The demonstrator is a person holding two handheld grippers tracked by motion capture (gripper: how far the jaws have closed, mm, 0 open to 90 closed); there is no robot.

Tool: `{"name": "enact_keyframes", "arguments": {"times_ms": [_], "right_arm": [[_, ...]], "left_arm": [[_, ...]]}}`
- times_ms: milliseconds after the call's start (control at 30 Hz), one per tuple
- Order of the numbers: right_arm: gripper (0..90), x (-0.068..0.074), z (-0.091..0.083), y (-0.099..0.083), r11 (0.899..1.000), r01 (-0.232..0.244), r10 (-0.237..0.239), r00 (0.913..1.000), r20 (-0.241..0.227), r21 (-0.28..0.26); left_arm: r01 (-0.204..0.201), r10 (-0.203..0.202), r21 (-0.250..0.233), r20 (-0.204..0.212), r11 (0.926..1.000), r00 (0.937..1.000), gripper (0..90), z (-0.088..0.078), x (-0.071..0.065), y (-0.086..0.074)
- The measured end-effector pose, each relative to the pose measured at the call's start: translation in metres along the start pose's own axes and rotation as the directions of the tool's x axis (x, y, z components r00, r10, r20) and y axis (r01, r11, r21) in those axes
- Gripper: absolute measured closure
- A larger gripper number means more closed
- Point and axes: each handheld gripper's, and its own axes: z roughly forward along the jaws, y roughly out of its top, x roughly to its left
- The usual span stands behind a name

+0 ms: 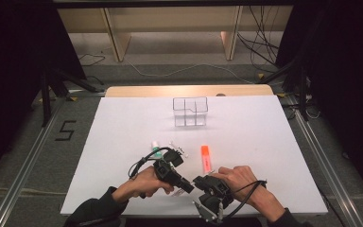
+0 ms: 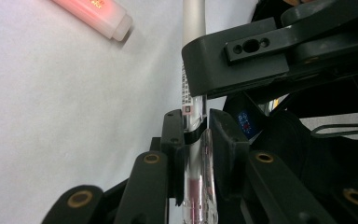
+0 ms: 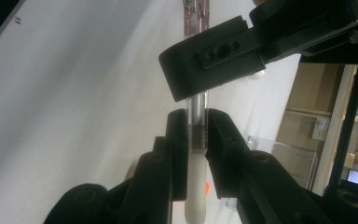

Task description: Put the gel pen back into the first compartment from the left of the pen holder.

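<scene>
A slim pen (image 2: 193, 28) with a clear barrel, a pink core and a silver-white end is held between both grippers just above the white table (image 1: 123, 123), near its front edge. In the left gripper view my left gripper (image 2: 196, 135) has its pads pressed on the clear barrel, with the right gripper's black jaw crossing the pen just beyond. Seen from the right gripper view, my right gripper (image 3: 197, 135) is shut on the pen (image 3: 198, 105) near its white end. In the high view the left gripper (image 1: 189, 187) and the right gripper (image 1: 199, 183) meet tip to tip.
An orange highlighter (image 1: 206, 158) lies just beyond the grippers. A green-capped item (image 1: 156, 150) and a small white piece (image 1: 178, 148) lie to its left. A clear divided box (image 1: 190, 112) stands at the table's far middle.
</scene>
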Motion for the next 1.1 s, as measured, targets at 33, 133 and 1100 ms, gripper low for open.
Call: {"name": "enact_keyframes", "arguments": {"times_ms": [33,133,1100], "right_arm": [[79.6,0.000,0.000,0.000,1.000,0.004,-0.004,1.0000,0.002,0.002],[79.6,0.000,0.000,0.001,1.000,0.013,-0.013,0.9999,0.003,0.003],[39.9,-0.004,-0.032,-0.038,0.878,-0.468,0.477,0.8714,0.114,-0.096]], "left_arm": [[-0.003,0.003,0.005,-0.005,1.0000,1.0000,75.9,0.000,-0.001,0.000],[-0.001,0.001,0.005,-0.002,1.0000,1.0000,75.9,0.000,0.000,0.000],[-0.008,-0.017,-0.140,-0.174,0.9902,0.9847,76.4,-0.035,0.016,-0.003]]}}
